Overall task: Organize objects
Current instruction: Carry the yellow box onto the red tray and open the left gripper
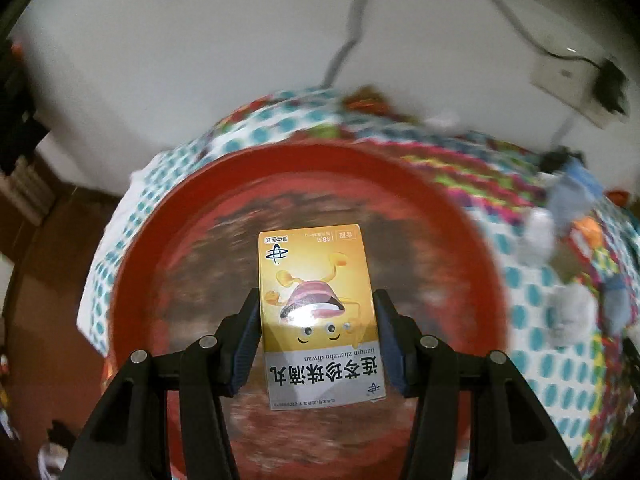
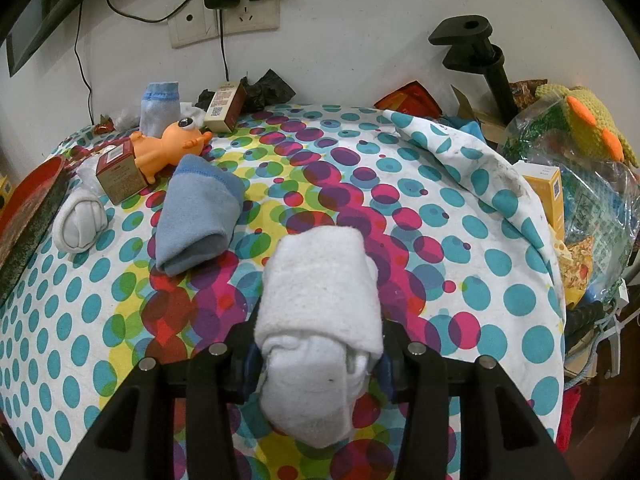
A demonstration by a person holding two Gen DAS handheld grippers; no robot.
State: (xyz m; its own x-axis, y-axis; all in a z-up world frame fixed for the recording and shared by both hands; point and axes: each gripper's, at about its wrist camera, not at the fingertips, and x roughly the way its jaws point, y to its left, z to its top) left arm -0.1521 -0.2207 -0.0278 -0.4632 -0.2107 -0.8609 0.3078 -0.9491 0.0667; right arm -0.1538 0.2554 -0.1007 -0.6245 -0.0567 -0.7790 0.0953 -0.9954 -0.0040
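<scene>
My left gripper (image 1: 318, 312) is shut on a yellow medicine box (image 1: 318, 316) with a cartoon figure, holding it above a large red basin (image 1: 168, 216). The surroundings in the left wrist view are motion-blurred. My right gripper (image 2: 318, 344) is shut on a rolled white sock (image 2: 320, 320) over the dotted tablecloth (image 2: 440, 240). On the cloth to the left lie a folded blue sock (image 2: 198, 216), a white sock ball (image 2: 80, 220), an orange rubber toy (image 2: 164, 148) and a small brown box (image 2: 118, 176). The red basin's rim (image 2: 28, 200) shows at the left edge.
At the back by the wall stand a blue-trimmed sock (image 2: 160, 108), a brown carton (image 2: 226, 106) and black plastic (image 2: 268, 88). A wall socket (image 2: 224, 16) with cables is above. Bags, a yellow box (image 2: 546, 196) and a knitted toy (image 2: 588, 124) crowd the right side.
</scene>
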